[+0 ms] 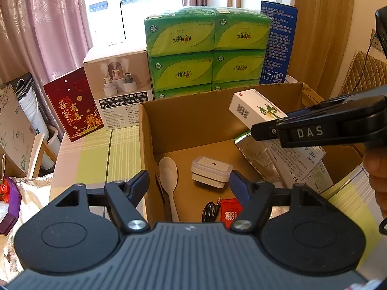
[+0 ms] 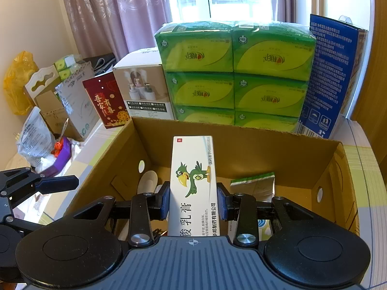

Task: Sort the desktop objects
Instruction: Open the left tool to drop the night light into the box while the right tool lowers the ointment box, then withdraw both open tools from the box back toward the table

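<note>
My right gripper (image 2: 193, 199) is shut on a white medicine box with a green parrot (image 2: 193, 181), held above the open cardboard box (image 2: 241, 137). From the left wrist view the same medicine box (image 1: 254, 108) hangs over the carton's right half, pinched by the right gripper (image 1: 266, 126). My left gripper (image 1: 188, 183) is open over the carton's near-left edge with nothing between its fingers. Inside the carton lie a white spoon (image 1: 168, 171), a small white lidded container (image 1: 211, 171), a black cable (image 1: 210, 210), a red packet (image 1: 231, 211) and a silver-green pouch (image 1: 258, 157).
Behind the carton (image 1: 193, 116) stand stacked green tissue packs (image 1: 205, 48), a blue box (image 1: 278, 43), a white humidifier box (image 1: 118, 84) and a red gift box (image 1: 72, 106). Bags and cartons (image 2: 48, 111) crowd the left side. A person's hand (image 1: 377, 176) shows at the right.
</note>
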The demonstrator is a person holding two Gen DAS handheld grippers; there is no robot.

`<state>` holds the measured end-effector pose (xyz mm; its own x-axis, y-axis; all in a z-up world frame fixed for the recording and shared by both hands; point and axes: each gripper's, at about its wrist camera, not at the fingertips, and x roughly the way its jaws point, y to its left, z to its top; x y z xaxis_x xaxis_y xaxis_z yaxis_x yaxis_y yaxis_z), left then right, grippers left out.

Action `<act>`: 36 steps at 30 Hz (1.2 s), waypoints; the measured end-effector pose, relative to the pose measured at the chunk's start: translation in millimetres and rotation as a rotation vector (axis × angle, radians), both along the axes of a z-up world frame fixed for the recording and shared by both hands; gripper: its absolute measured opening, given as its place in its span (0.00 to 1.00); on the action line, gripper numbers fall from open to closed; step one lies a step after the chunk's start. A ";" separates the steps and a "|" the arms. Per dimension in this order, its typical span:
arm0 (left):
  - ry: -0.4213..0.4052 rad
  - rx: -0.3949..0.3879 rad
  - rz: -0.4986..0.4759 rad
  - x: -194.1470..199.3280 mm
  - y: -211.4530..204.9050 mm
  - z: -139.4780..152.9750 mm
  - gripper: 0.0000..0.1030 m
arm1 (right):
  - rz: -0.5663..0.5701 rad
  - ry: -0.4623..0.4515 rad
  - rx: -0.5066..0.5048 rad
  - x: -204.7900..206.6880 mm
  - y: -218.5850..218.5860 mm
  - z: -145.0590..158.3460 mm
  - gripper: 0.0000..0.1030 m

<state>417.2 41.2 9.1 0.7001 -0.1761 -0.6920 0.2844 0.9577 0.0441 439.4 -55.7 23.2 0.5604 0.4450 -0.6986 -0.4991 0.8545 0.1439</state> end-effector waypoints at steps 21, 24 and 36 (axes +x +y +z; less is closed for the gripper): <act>-0.001 -0.004 -0.004 -1.1 -0.8 2.8 0.68 | -0.026 -0.026 0.066 3.0 -13.1 9.5 0.42; -0.004 -0.004 -0.004 -3.7 -1.0 4.7 0.68 | -0.032 -0.022 0.064 1.2 -17.3 9.6 0.44; -0.012 -0.010 0.002 -23.9 -2.3 19.1 0.74 | -0.033 -0.032 0.034 -23.8 -35.8 19.2 0.72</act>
